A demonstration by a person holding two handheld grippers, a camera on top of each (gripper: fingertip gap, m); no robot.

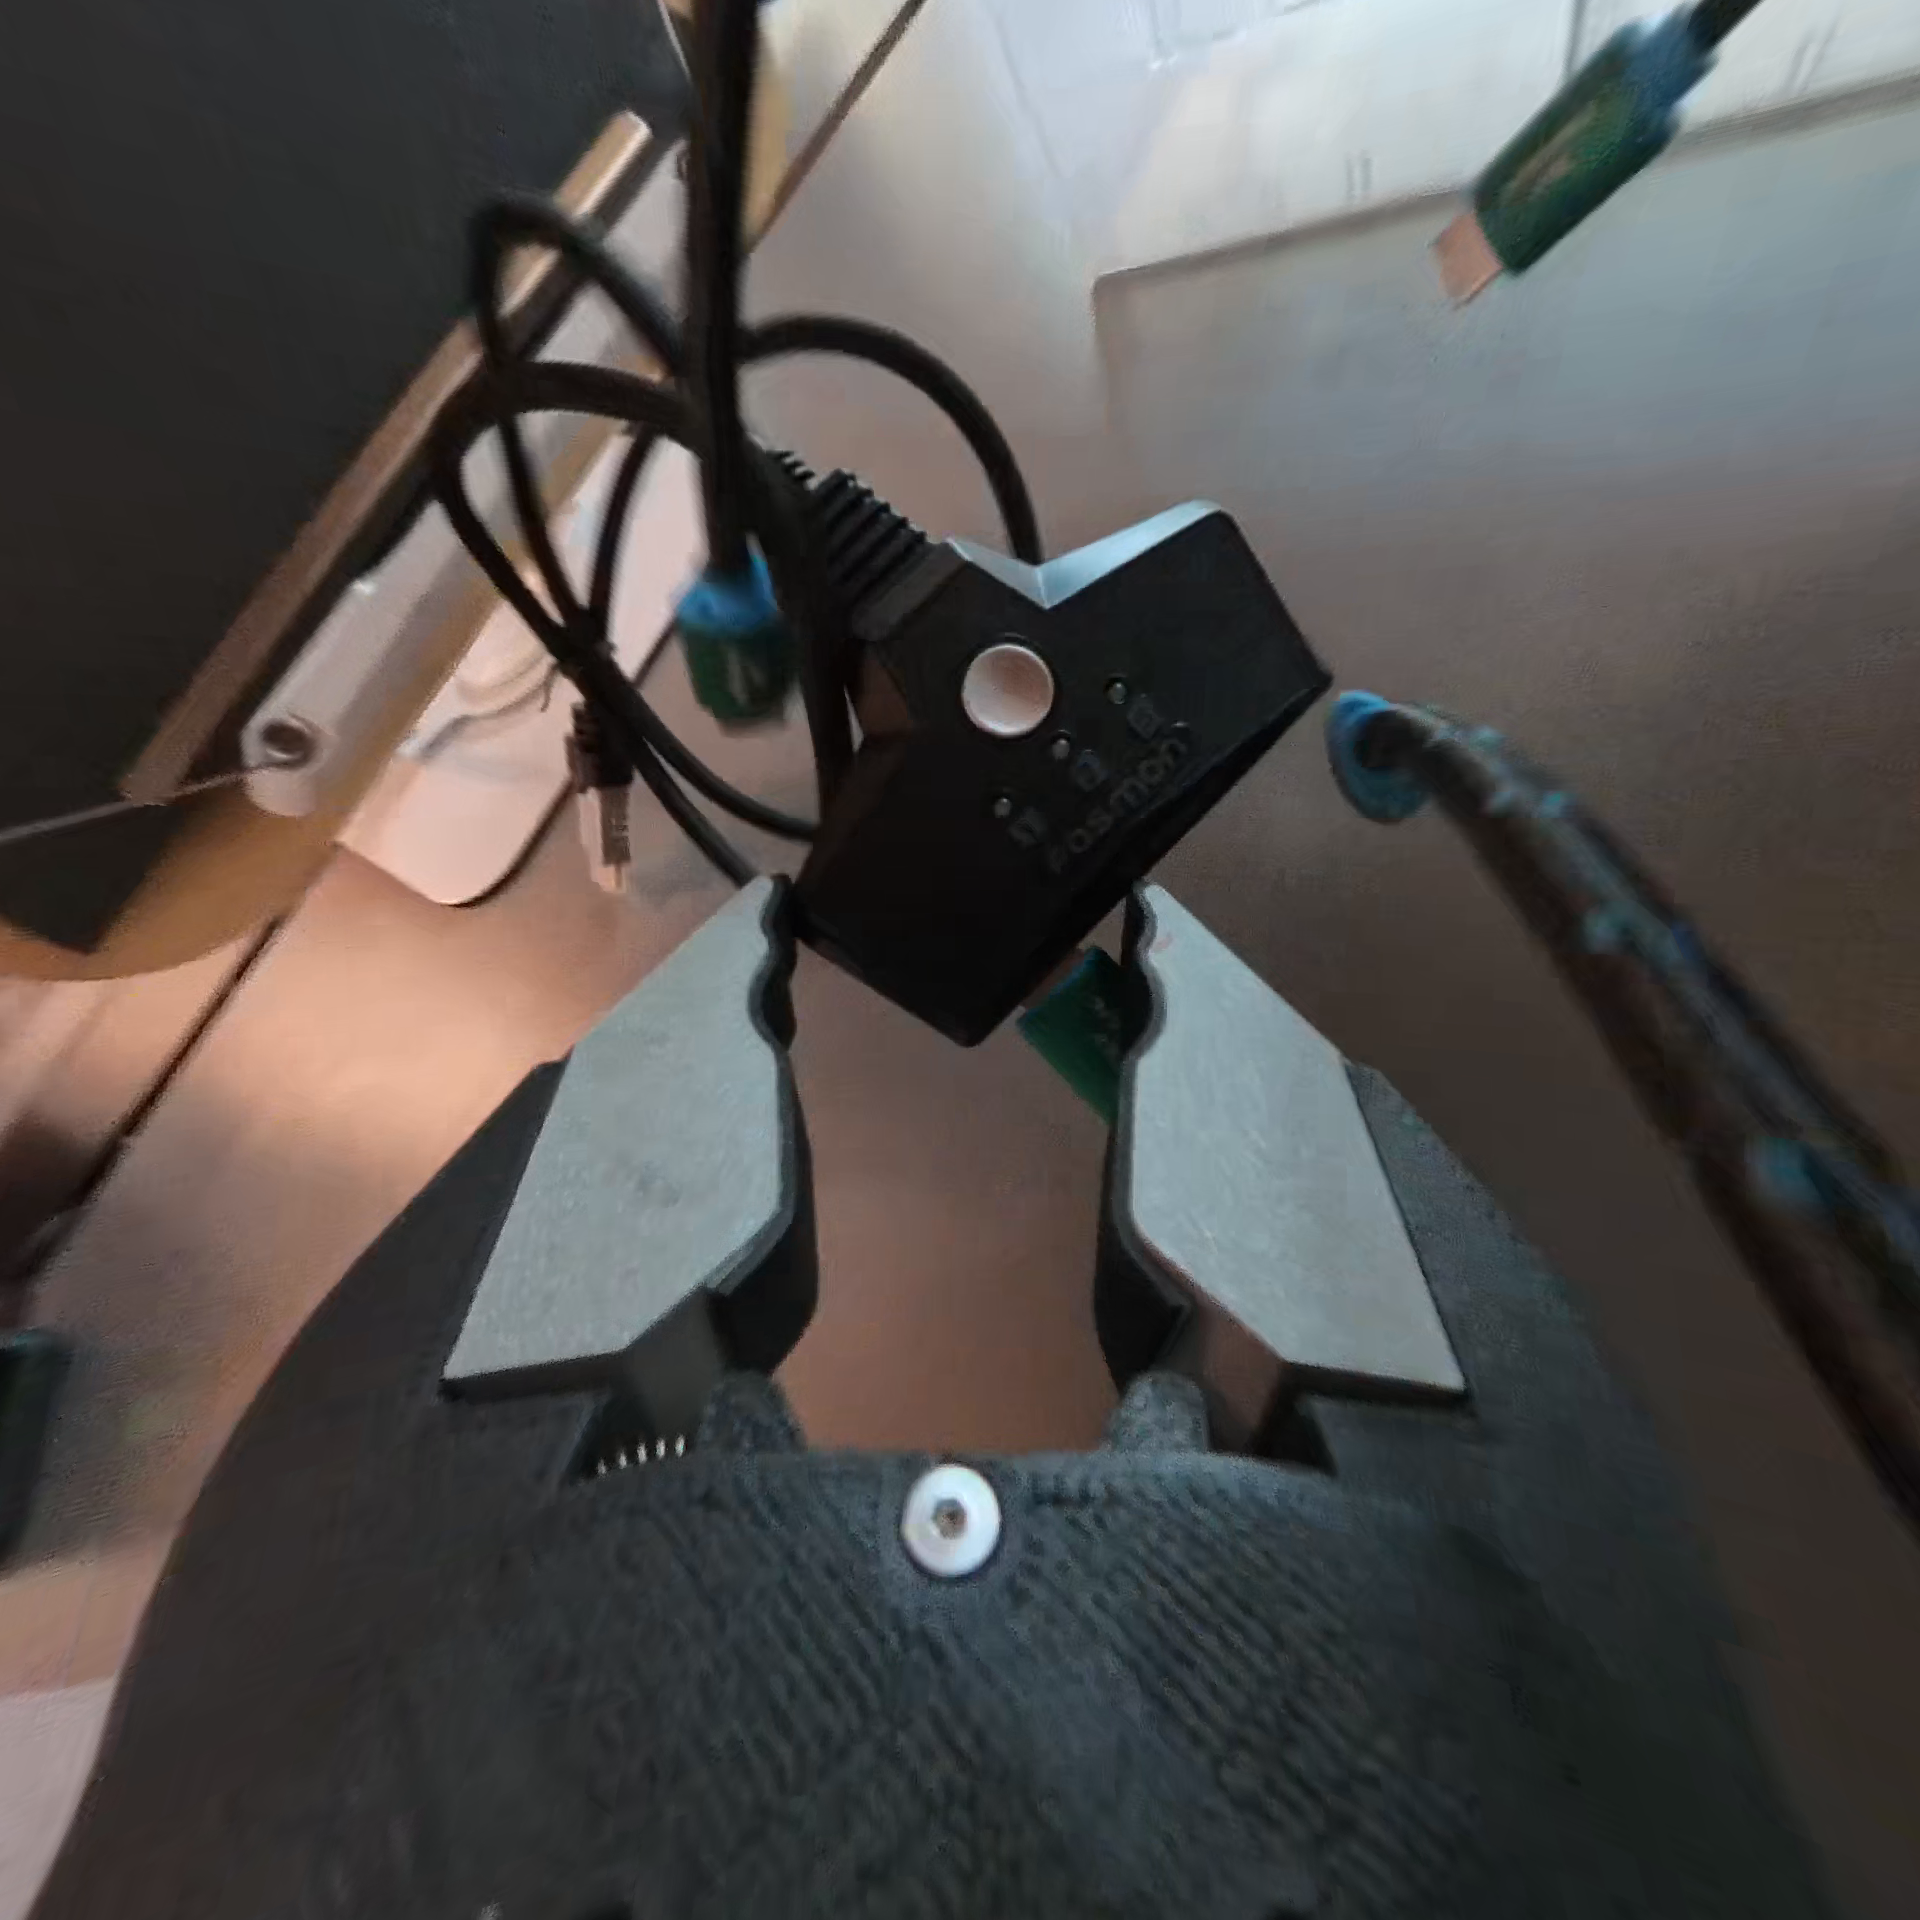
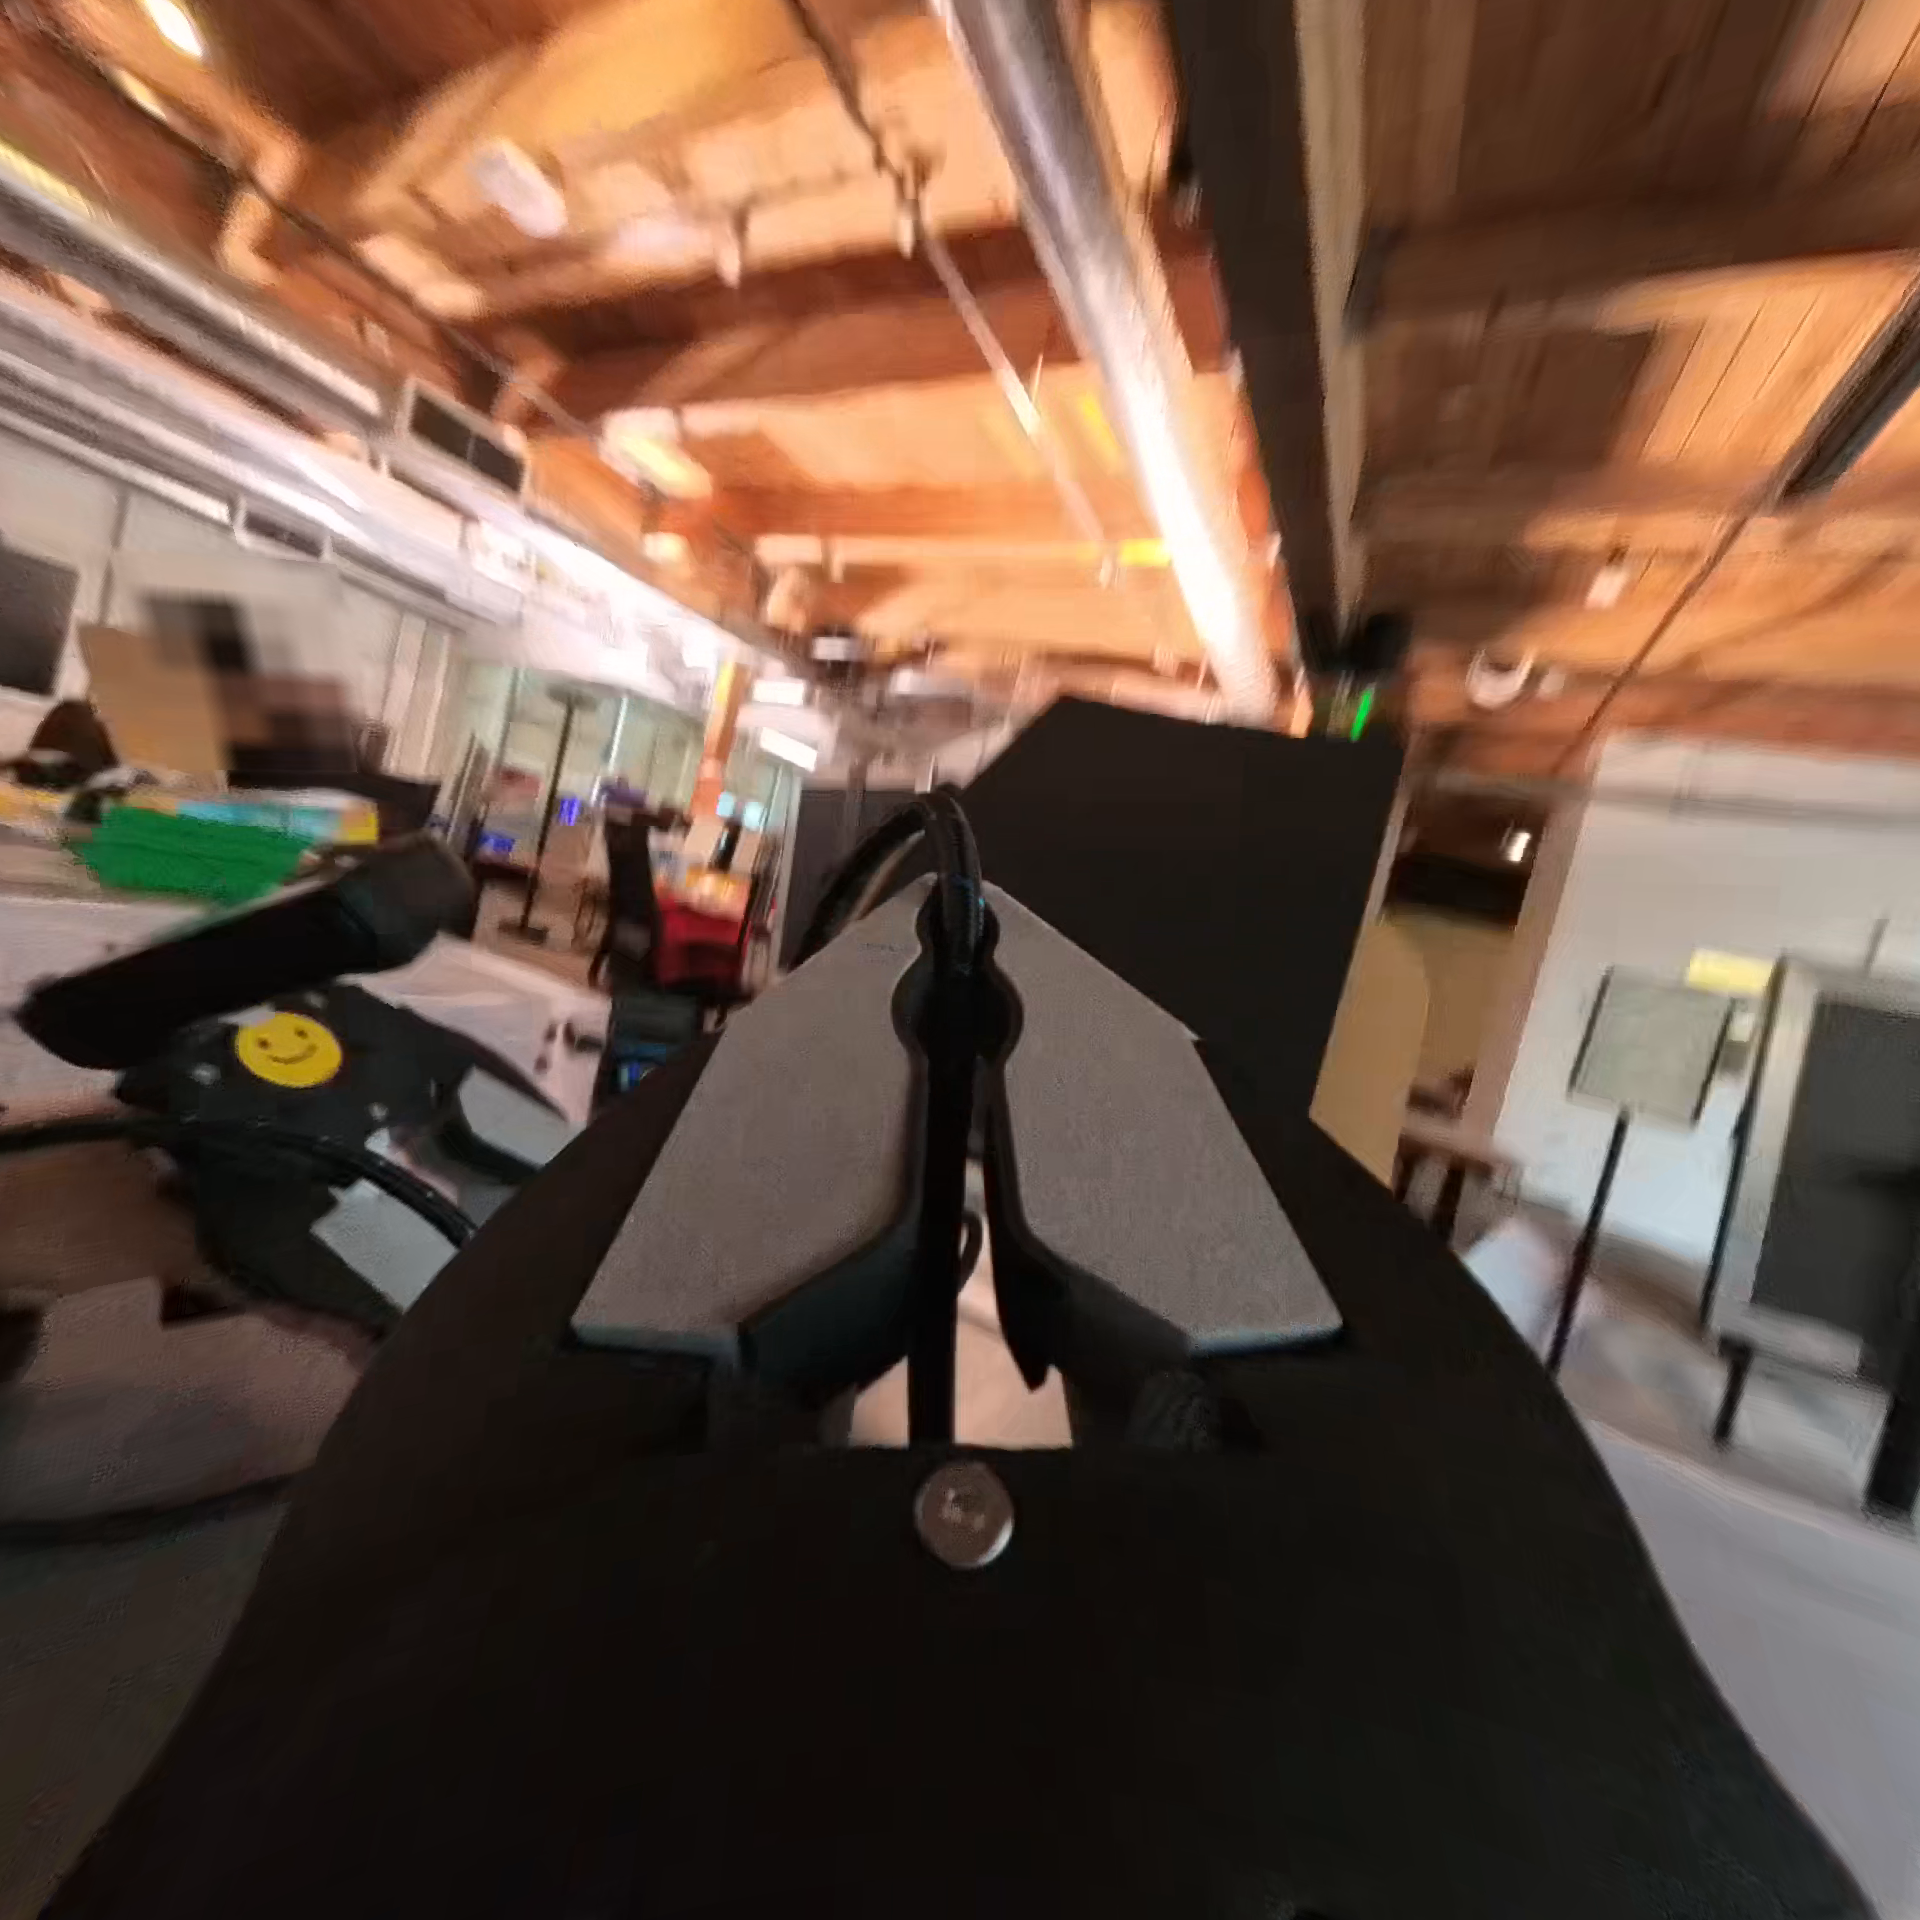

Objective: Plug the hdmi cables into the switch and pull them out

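In the left wrist view my left gripper [image 1: 956, 935] is shut on the black HDMI switch [image 1: 1049, 769], one fingertip on each side of its near end. A green HDMI plug [image 1: 1075, 1029] sits in the switch next to the right finger. The switch's own black cable [image 1: 862, 520] leads off to the upper left. A second green plug [image 1: 727, 644] hangs behind the switch. A third one [image 1: 1548, 197] hangs free at the top right with its metal tip bare. In the right wrist view my right gripper [image 2: 956, 914] is shut on a black braided HDMI cable [image 2: 951, 862], which arches over the fingertips.
A dark monitor [image 1: 208, 312] on a white stand base [image 1: 416, 800] stands at the left, with black cable loops [image 1: 623, 436] and a network plug [image 1: 608, 821] beside it. A braided cable [image 1: 1558, 894] crosses the right. The left gripper's body, with a yellow sticker [image 2: 289, 1049], is left of my right gripper. My right fingertips sit around 25 cm from my left ones.
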